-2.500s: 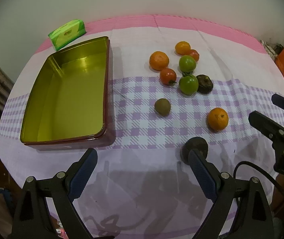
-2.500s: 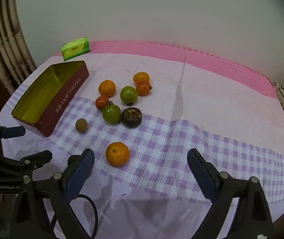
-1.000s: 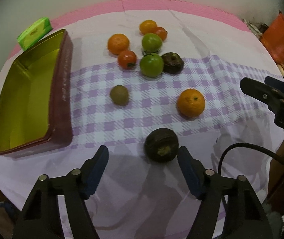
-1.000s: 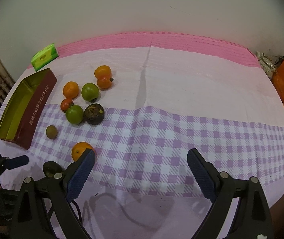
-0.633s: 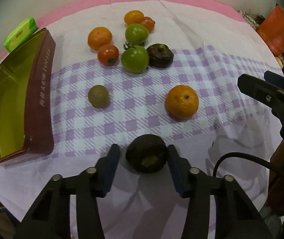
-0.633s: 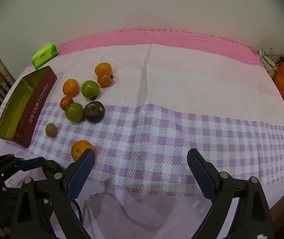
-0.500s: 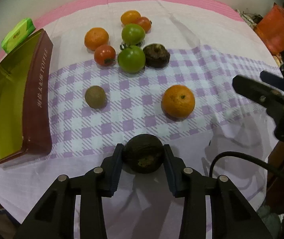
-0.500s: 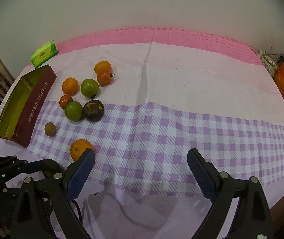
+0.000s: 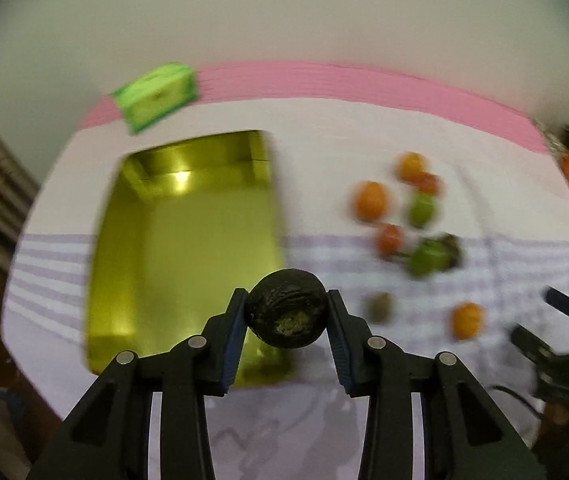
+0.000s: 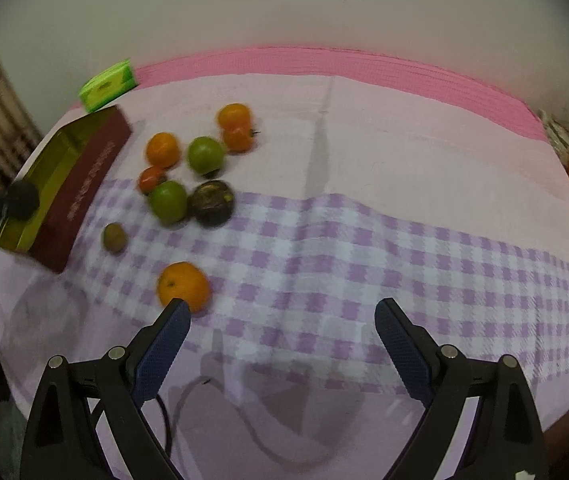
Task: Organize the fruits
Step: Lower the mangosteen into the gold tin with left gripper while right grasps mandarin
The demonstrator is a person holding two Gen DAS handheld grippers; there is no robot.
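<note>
Left gripper [image 9: 286,310]: we see its blue ribbed pads clamped on either side of the dark fruit [image 9: 285,308], which is lifted above the near right corner of the tin.
Dark fruit: round, matt, wrinkled skin, with a pale rough patch facing the camera.
Tin [image 9: 188,240]: rectangular metal box, glossy yellow-gold inside, maroon outside with pale lettering we cannot read (blurred in the right wrist view); it appears to hold nothing.
Right gripper [image 10: 282,322]: jaws spread wide over the cloth, gripping nothing; its left pad sits just in front of the near orange [image 10: 183,286].
Cloth [image 10: 364,248]: woven fabric, purple-and-white check band across the middle, plain pale area beyond, pink border at the far edge.
Fruit cluster: a second dark fruit [image 10: 210,203] touching a green tomato [image 10: 168,201]; another green tomato [image 10: 205,155], a small red tomato [image 10: 151,178], and three orange fruits behind.
Small brown fruit [image 10: 114,237]: oval, dull skin, alone between the tin and the near orange.
Green packet [image 10: 106,85]: soft rectangular pack beyond the tin's far end.
Hard to make out: the left wrist view is motion-blurred, so fruit outlines smear there.
</note>
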